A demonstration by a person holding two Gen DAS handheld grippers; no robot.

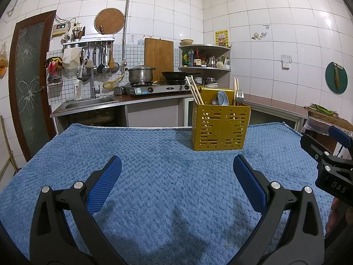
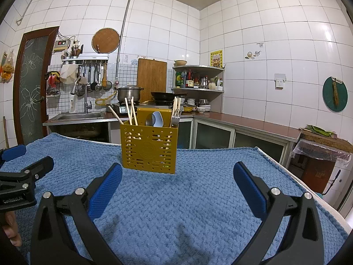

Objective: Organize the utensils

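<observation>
Both views are bright and evenly lit from overhead, sharp throughout, with a cool cast. Glare patches shine on the glossy wall tiles [image 1: 328, 24] at right, and soft shadows fall on the blue towel [image 1: 154, 176] near the bottom. Fisheye distortion bows the tile lines, and the corners go black.

A table [image 2: 331, 209] carries everything, its pale edge showing past the right side of a blue towel [image 1: 167, 176] that covers nearly the whole top. The towel is thick, with a woven, ribbed pile, and its far hem lies along the table's far edge. One thing stands directly on the towel: a yellow caddy [image 1: 219, 127], upright, with slotted walls, near the towel's far hem. Chopsticks, spoons and forks stick up from it. In front of the caddy the towel shows only soft shadows.
</observation>
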